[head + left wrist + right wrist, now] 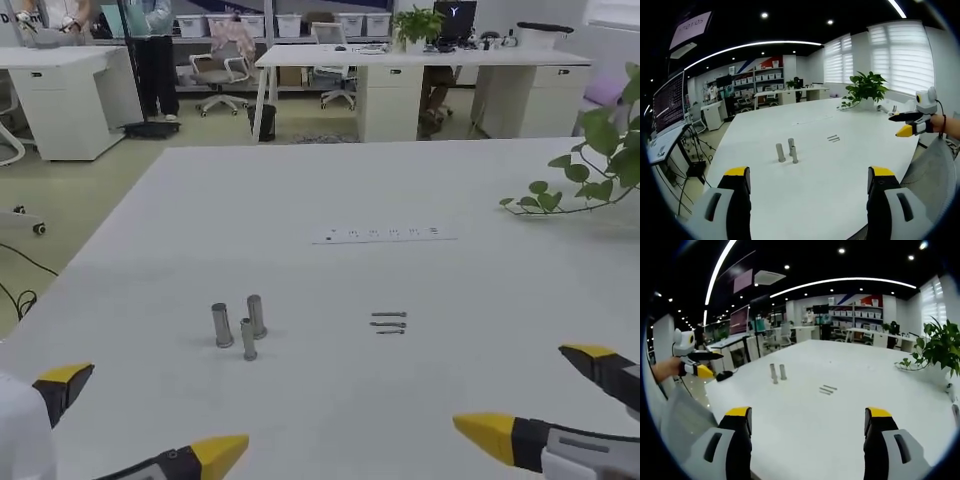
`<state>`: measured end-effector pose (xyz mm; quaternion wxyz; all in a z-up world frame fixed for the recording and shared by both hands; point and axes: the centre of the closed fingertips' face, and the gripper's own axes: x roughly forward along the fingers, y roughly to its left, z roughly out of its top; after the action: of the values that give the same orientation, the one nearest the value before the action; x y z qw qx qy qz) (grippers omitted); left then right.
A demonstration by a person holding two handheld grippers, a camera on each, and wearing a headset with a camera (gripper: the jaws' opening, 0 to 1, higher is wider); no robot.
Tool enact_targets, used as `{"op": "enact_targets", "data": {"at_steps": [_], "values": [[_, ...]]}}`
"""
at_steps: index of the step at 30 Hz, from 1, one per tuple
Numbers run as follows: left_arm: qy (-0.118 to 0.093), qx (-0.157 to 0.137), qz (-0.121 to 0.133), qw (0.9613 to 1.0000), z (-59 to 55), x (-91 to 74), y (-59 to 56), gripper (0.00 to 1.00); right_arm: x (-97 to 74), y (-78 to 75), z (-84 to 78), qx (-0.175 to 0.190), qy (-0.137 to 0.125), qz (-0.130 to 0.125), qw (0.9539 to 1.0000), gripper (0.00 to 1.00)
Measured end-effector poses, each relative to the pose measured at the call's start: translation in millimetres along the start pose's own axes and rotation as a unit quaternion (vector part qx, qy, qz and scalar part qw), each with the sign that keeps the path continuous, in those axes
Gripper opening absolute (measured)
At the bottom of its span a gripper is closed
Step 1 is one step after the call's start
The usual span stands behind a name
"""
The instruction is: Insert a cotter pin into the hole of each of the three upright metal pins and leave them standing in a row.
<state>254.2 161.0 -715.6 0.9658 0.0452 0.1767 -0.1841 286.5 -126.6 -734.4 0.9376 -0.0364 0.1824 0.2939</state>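
White workbench point(420, 180) in an open office, with both grippers hovering over its near edge. Left gripper point(808, 172) and right gripper point(808, 412) are holding their jaws wide apart and gripping nothing, probably readying for a first pick. Ahead, three pins point(242, 326) are standing upright in a tight cluster rather than a row. Three cotters point(388, 322) are lying side by side, apart on the right gripper's side, none inserted yet.

Blk fingers point(738, 200) w/ yellow tips
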Motion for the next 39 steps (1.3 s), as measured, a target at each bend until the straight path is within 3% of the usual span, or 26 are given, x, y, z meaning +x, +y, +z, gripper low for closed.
{"op": "enact_targets", "data": {"at_steps": [23, 39], "values": [[-0.002, -0.001, 0.000, 1.0000, -1.9, 9.0, 1.9, 0.92, 36.0, 14.4, 6.6, -0.002, -0.009, 0.034, 0.9994, 0.83], [0.007, 0.004, -0.002, 1.0000, -7.4, 29.9, 9.2, 0.80, 39.6, 23.0, 7.4, -0.013, -0.007, 0.050, 0.9986, 0.84]]}}
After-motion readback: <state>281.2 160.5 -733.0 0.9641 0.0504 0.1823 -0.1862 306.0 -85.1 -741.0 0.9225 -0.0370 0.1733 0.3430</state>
